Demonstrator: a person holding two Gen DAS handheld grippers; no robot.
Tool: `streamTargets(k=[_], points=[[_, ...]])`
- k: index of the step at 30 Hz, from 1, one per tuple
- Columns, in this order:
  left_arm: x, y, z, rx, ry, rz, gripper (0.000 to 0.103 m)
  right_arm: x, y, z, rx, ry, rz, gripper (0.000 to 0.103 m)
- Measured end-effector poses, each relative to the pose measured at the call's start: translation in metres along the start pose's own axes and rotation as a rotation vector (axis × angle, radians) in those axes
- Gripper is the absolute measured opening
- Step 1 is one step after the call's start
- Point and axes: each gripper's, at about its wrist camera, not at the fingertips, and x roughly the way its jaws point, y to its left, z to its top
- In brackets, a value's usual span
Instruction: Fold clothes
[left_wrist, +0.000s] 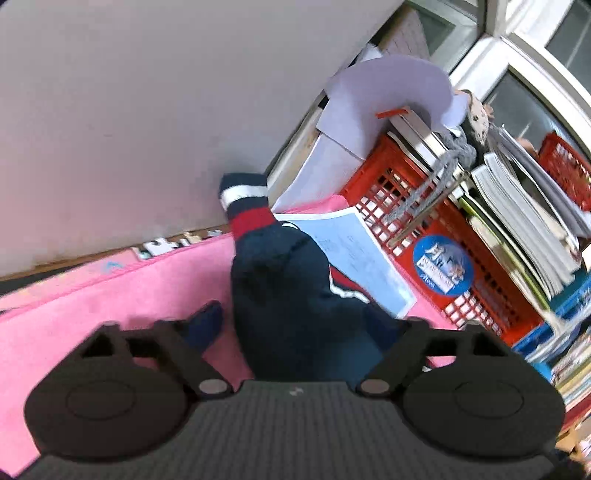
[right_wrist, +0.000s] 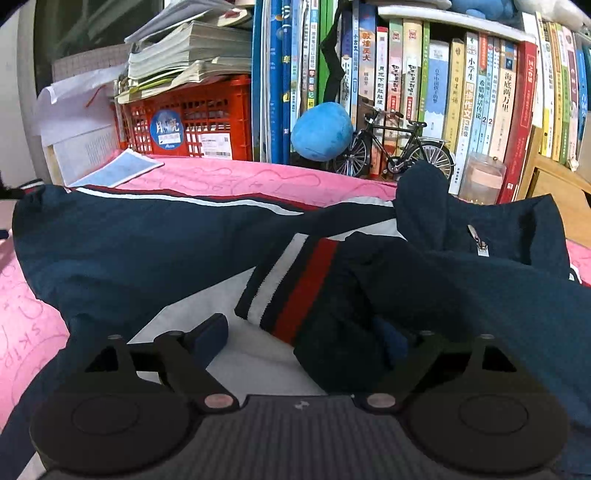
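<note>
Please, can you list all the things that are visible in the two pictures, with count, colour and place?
jacket: one, navy with red and white stripes, spread on the pink cover.
pink cover: one, pink, under the jacket.
crate: one, red, behind the cover, stacked papers on top.
printed sheet: one, pale blue, on the cover before the crate.
books: many, mixed colours, upright on the shelf.
plush ball: one, blue, before the books.
model bicycle: one, black, beside the ball.
left hand-held gripper: one, black, jacket fabric between its fingers.
right hand-held gripper: one, black, open over the striped cuff.

Child's bedroom: pink bedspread (right_wrist: 229, 177), crammed bookshelf (right_wrist: 461, 92).
</note>
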Motion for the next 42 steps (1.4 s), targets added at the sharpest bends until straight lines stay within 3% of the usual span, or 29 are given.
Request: streamTargets(k=[1,3,4,9,14,18,23,26,28,30,32,33,35,42], points=[[0.005,0.0,0.002,-0.02,0.0,0.009,0.045,0.0,0.0,0.0,0.0,0.001,-0.001,0.087],[0.009,0.001,0.004,-0.053,0.003,0.019,0.008,0.001,0.001,0.001,0.0,0.003,-0.004,0.088],[0.009,-0.002,0.004,-0.045,-0.004,0.018,0.003,0.001,0.001,0.001,0.0,0.004,-0.006,0.089],[-0.007,-0.032,0.003,0.067,-0.068,0.003,0.003,0.003,0.0,0.003,0.011,0.008,-0.015,0.093],[-0.039,-0.097,-0.012,0.26,-0.09,-0.126,0.003,0.003,-0.003,0.003,0.035,0.013,-0.033,0.099],[-0.061,-0.162,-0.046,0.433,-0.062,-0.283,0.003,-0.002,-0.014,0.0,0.093,-0.005,-0.01,0.1],[-0.086,-0.25,-0.122,0.661,0.03,-0.521,0.004,-0.035,-0.065,-0.015,0.329,-0.067,0.061,0.1],[-0.087,-0.292,-0.188,0.835,0.138,-0.604,0.014,-0.067,-0.102,-0.023,0.425,-0.139,0.057,0.1],[-0.075,-0.307,-0.229,0.894,0.263,-0.614,0.024,-0.085,-0.124,-0.026,0.469,-0.156,0.041,0.101],[-0.064,-0.307,-0.254,0.839,0.396,-0.606,0.046,-0.097,-0.143,-0.024,0.484,-0.147,0.028,0.101],[-0.059,-0.292,-0.258,0.716,0.501,-0.654,0.069,-0.102,-0.147,-0.018,0.446,-0.138,0.02,0.102],[-0.056,-0.285,-0.259,0.653,0.552,-0.677,0.076,-0.103,-0.146,-0.014,0.418,-0.135,0.015,0.103],[-0.064,-0.264,-0.253,0.594,0.555,-0.712,0.076,-0.101,-0.132,-0.003,0.335,-0.122,0.009,0.103],[-0.113,-0.194,-0.207,0.661,0.36,-0.628,0.092,-0.068,-0.021,0.008,-0.046,-0.101,0.06,0.103]])
